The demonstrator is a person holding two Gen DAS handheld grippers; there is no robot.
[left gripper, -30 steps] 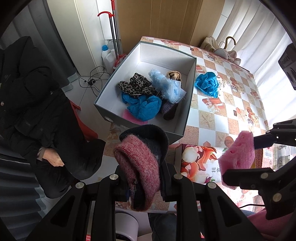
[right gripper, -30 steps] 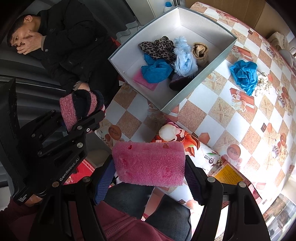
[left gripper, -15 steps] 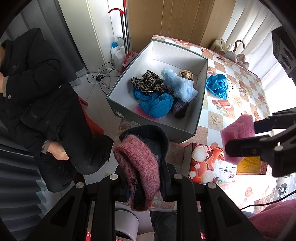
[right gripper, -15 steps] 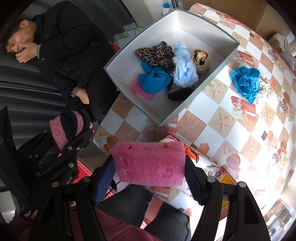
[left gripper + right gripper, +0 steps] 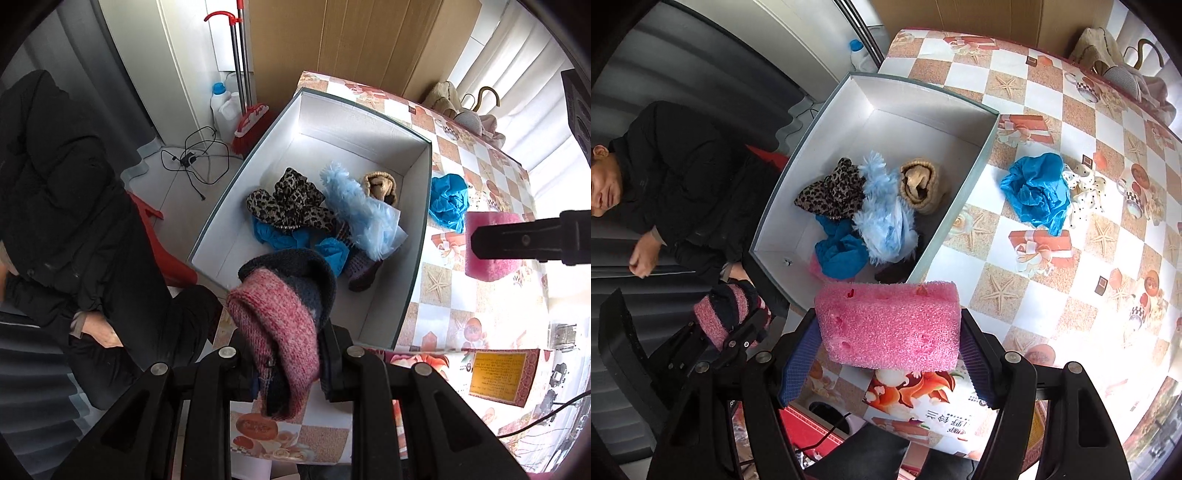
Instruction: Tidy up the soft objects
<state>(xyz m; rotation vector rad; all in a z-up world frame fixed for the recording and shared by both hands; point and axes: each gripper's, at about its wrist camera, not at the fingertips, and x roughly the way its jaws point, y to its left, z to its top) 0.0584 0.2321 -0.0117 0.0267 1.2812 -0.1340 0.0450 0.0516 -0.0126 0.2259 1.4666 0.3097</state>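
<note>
The left gripper (image 5: pixel 284 363) is clamped on a pink and navy knit hat (image 5: pixel 284 314), and the white box (image 5: pixel 413 258) lies straight ahead of and below its fingers. The right gripper (image 5: pixel 888 347) squeezes a pink sponge (image 5: pixel 888 325) by its short ends, long axis across the jaws, the box ahead and to its left. The left claw looks nearer the opening, though fisheye warp makes that uncertain.
</note>
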